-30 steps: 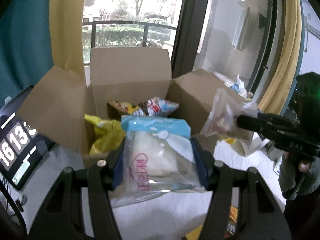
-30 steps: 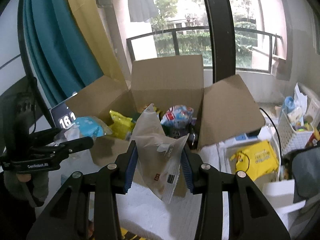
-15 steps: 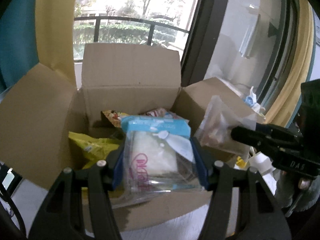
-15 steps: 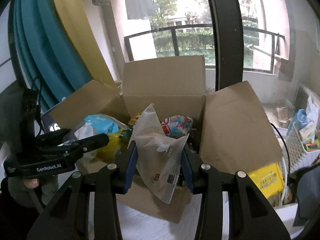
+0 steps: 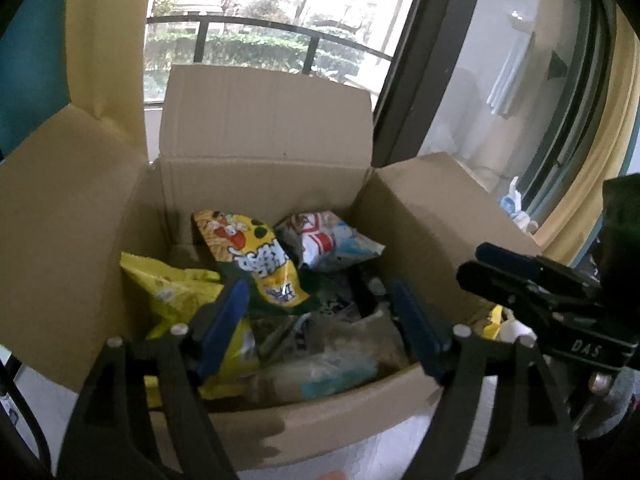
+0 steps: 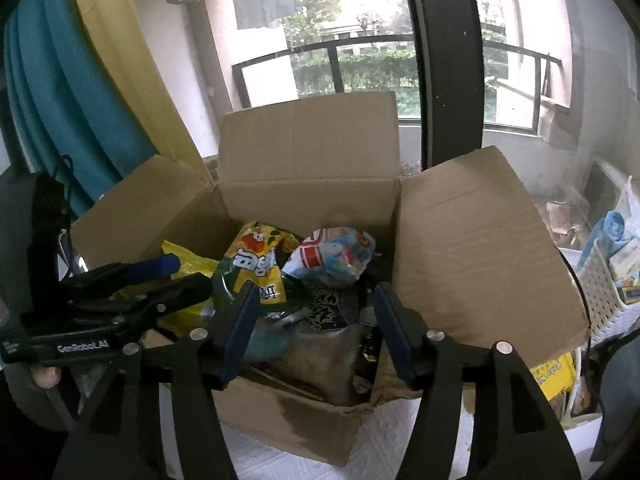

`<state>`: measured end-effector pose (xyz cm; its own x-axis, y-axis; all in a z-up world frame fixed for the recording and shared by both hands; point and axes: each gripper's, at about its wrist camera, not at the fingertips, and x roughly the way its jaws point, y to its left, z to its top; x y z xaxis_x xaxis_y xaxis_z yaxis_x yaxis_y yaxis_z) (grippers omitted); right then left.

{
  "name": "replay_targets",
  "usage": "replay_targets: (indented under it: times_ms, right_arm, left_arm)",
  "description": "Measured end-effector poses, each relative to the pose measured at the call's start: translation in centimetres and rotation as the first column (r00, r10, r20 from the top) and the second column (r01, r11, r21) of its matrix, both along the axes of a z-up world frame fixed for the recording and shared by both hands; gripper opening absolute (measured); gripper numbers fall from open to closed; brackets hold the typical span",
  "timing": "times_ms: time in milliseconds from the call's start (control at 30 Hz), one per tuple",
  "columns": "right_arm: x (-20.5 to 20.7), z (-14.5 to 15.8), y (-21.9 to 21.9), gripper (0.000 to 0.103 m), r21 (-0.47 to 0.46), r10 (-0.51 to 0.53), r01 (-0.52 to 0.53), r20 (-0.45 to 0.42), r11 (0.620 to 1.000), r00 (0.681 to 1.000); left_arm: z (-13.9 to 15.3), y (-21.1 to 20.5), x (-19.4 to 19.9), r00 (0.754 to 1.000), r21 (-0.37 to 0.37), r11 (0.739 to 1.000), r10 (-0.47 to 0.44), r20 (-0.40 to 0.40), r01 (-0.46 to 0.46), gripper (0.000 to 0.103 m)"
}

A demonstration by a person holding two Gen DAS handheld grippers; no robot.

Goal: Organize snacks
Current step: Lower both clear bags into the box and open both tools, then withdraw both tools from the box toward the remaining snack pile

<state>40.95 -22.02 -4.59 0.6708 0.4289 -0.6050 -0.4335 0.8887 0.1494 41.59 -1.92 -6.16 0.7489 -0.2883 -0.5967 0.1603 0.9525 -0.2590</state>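
Both tongs wide and empty over the cardboard box: left gripper, right gripper; snack bags piled inside against its far wall, packing looks nearly done

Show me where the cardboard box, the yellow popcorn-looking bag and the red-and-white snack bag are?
cardboard box point(image 5: 264, 120): left wrist view, back flap.
yellow popcorn-looking bag point(image 5: 256, 256): left wrist view, printed front.
red-and-white snack bag point(image 6: 332, 256): right wrist view, bag's middle.
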Motion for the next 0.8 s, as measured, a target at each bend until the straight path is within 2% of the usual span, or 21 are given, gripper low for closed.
replay_targets:
  times_ms: [467, 800]
  right_arm:
    - [-4.3, 1.6, -0.1, 0.062, -0.008, 0.006, -0.006, 0.028, 1.0, 1.0]
    - [-9.2, 2.0, -1.0, 0.062, -0.016, -0.014, 0.015, 0.025, 1.0, 1.0]
  left_arm:
    - [2.7, 0.5, -5.7, 0.999, -0.01, 1.0, -0.016, 0.045, 0.016, 0.078]
    - [2.5, 0.3, -10.8, 0.998, -0.004, 0.999, -0.048, 0.046, 0.048, 0.079]
